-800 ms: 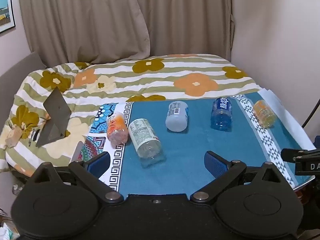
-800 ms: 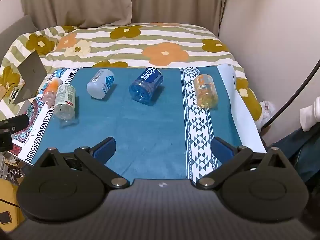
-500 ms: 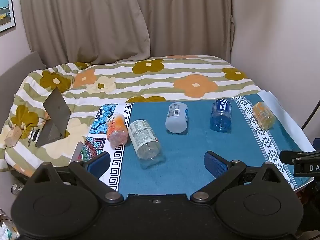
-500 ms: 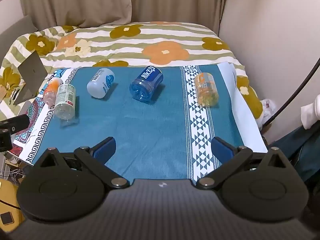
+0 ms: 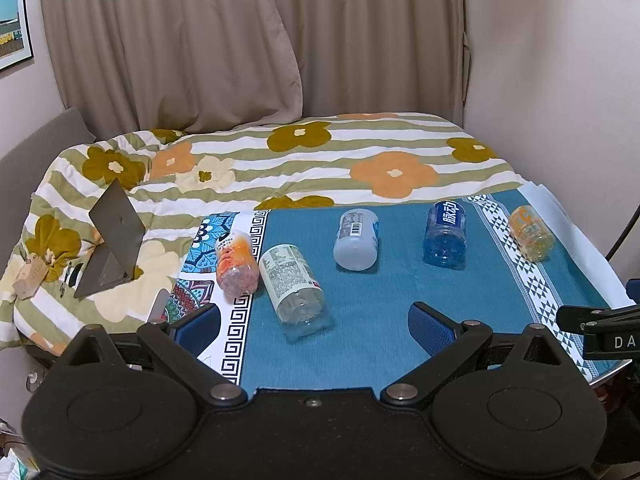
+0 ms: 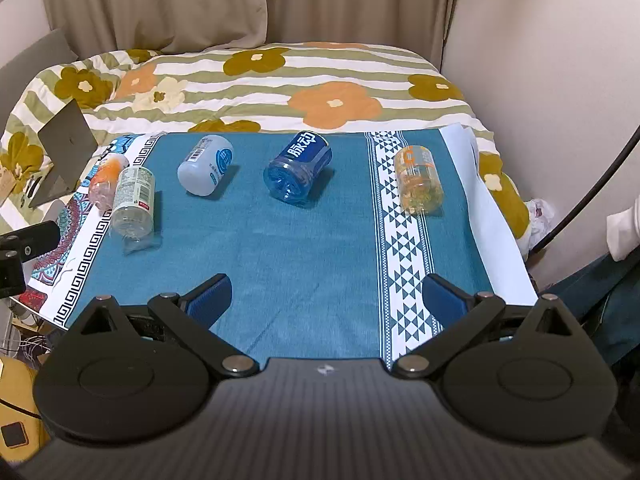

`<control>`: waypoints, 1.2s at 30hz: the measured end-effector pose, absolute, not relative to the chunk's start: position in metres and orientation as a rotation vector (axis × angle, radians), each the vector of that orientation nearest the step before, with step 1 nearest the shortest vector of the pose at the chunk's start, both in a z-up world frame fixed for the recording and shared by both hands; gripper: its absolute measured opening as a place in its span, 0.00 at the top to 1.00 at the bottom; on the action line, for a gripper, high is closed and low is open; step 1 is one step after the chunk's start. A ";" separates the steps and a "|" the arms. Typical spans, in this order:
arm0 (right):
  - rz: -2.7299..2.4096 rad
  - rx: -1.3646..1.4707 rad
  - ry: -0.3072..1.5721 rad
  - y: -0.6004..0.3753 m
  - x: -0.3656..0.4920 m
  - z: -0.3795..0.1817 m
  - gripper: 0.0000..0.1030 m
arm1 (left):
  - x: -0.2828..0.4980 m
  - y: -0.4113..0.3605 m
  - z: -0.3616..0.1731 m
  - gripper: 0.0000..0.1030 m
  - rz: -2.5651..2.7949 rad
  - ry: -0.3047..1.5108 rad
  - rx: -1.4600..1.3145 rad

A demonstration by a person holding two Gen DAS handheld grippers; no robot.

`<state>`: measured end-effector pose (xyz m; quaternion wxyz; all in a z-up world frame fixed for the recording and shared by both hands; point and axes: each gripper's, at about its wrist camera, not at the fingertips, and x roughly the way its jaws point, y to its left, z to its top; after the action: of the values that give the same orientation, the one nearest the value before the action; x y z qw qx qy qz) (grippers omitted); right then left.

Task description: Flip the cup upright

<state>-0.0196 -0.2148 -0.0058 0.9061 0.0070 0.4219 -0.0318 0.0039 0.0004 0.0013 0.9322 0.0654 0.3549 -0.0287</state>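
1. Nearest the cameras, left tool (image 5: 314,322) and right tool (image 6: 326,298) gape wide, empty, having drawn back slightly.
2. Farther off, five cups lie sideways on the bench (image 6: 300,248), clear cup (image 5: 294,286) closest; none flipped.
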 end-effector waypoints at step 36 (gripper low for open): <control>-0.067 0.011 0.889 -0.208 -0.009 -0.012 0.00 | 0.011 0.004 -0.002 0.01 -0.060 0.729 0.130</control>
<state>-0.0093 -0.2083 -0.0125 0.9024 0.0054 0.4297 -0.0323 0.0105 0.0042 -0.0017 0.9319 0.0635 0.3560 -0.0296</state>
